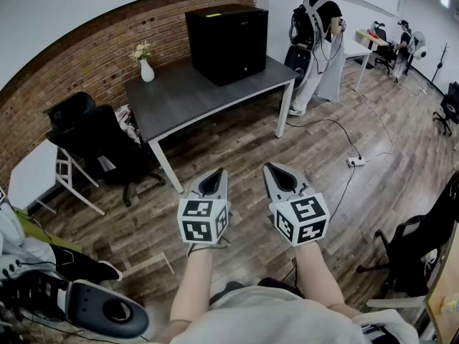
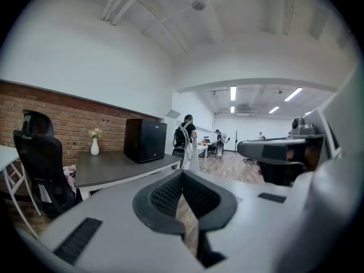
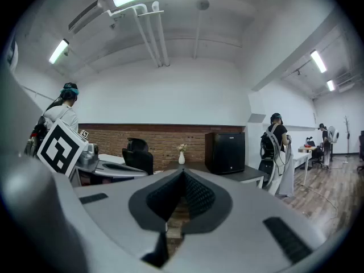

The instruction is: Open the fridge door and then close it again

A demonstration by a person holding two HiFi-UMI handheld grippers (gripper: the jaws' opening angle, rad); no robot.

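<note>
Looking down from the head view, the left gripper (image 1: 217, 174) and right gripper (image 1: 273, 169) are held side by side over the wooden floor (image 1: 237, 156), both aimed at a dark table (image 1: 179, 95). The black fridge (image 1: 228, 41) stands on the far end of that table, well apart from both grippers, with a white vase (image 1: 146, 69) of flowers near the brick wall and a black office chair (image 1: 100, 145) at the table's left. A person (image 1: 315, 27) stands beyond the table.

In the left gripper view, the jaws are closed together with nothing between them. The fridge sits ahead on the table, its door apparently shut, though it is small here.

In the right gripper view, the jaws likewise meet at the tips and hold nothing. The fridge shows to their right.
</note>
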